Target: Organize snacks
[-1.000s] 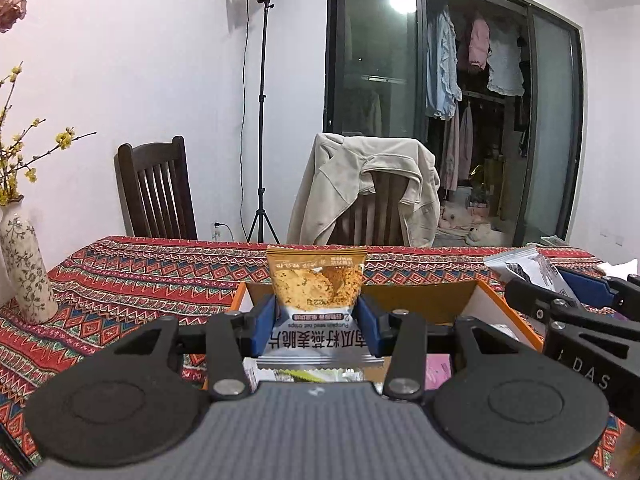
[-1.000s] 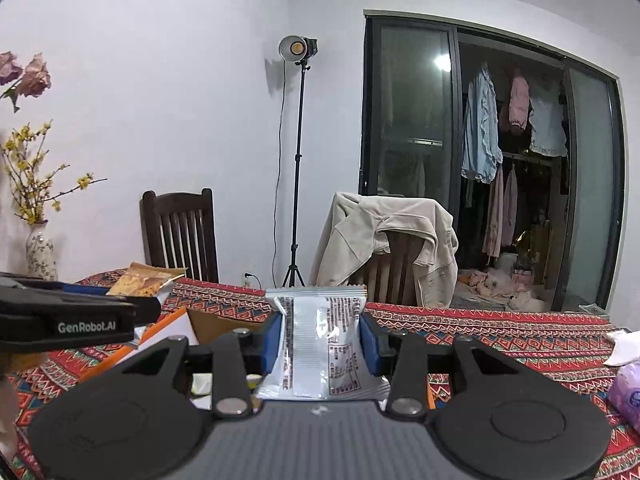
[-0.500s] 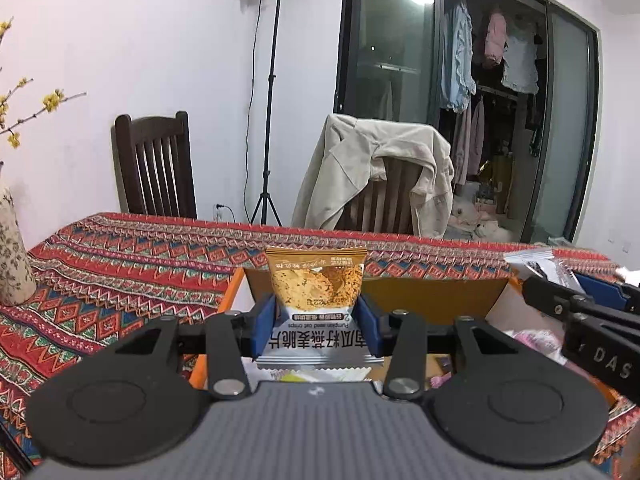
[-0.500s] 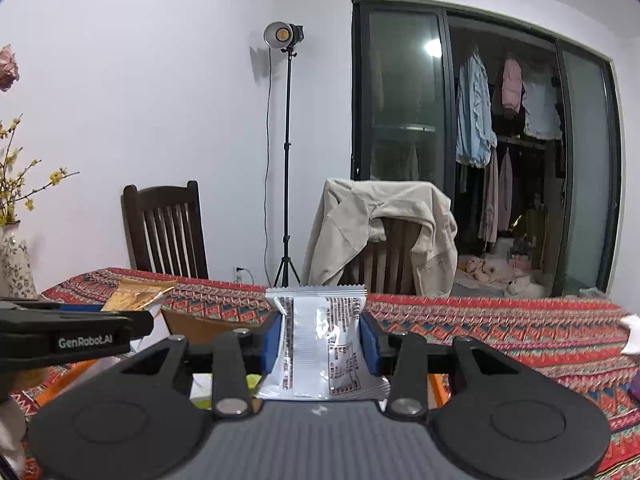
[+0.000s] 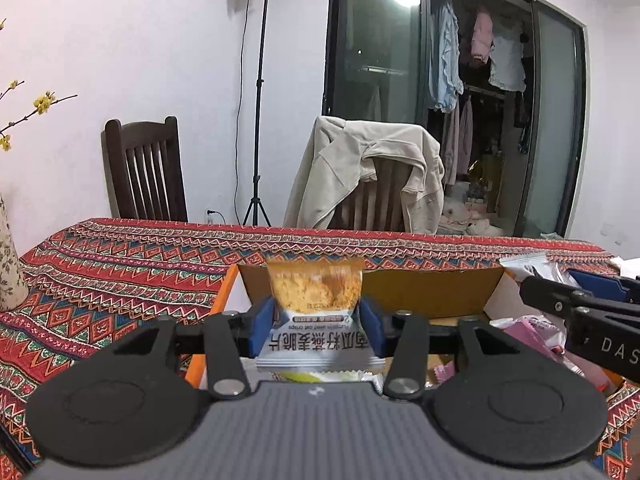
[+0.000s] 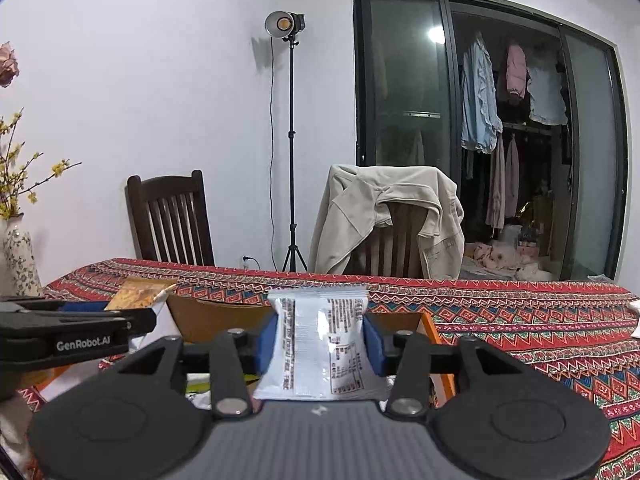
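Both packets poised above the box
Left tool pinches the oat-crisp packet, right tool the white packet; lower each into the cardboard box before releasing.

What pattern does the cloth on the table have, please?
The tablecloth has red geometric zigzag-and-diamond bands, clearest in the right wrist view.

I see white walls, a lamp on a tripod, two chairs, a jacket, glass doors.
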`<state>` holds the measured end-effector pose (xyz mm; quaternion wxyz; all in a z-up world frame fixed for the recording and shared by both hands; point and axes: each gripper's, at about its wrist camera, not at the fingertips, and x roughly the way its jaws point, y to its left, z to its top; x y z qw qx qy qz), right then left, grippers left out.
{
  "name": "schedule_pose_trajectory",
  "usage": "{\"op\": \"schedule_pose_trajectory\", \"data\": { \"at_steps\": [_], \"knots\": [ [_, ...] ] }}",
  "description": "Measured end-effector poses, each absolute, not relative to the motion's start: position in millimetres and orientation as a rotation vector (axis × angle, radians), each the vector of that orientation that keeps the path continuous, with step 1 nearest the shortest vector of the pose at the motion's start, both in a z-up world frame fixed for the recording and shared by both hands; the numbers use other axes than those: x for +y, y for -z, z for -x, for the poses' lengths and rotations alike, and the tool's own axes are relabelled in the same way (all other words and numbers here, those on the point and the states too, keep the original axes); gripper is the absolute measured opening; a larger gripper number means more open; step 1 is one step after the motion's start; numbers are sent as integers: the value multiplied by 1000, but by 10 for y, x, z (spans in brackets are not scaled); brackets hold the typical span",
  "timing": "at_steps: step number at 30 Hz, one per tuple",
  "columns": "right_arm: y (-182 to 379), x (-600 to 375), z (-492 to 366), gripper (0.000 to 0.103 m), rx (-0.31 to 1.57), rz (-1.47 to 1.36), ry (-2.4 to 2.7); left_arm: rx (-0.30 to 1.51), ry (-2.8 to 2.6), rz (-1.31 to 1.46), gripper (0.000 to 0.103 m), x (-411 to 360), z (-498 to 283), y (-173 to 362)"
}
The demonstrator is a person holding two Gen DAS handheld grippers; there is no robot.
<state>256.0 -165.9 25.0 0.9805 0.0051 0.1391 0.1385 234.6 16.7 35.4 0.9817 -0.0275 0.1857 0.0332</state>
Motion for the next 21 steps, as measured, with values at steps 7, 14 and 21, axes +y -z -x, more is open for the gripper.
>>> {"op": "schedule_pose_trajectory", "data": {
  "at_steps": [7,14,21],
  "knots": [
    [-234,-1783,-2549,100,278,-62,-266,325,-86,108,103,251,-2262,-391],
    [-196,-1790,-2565,103,285,-61,-248,325,-95,106,103,249,-2264,-413],
    [-240,-1796,-2505,103,269,-56,-242,313,-77,113,103,244,-2197,-494]
  ]
}}
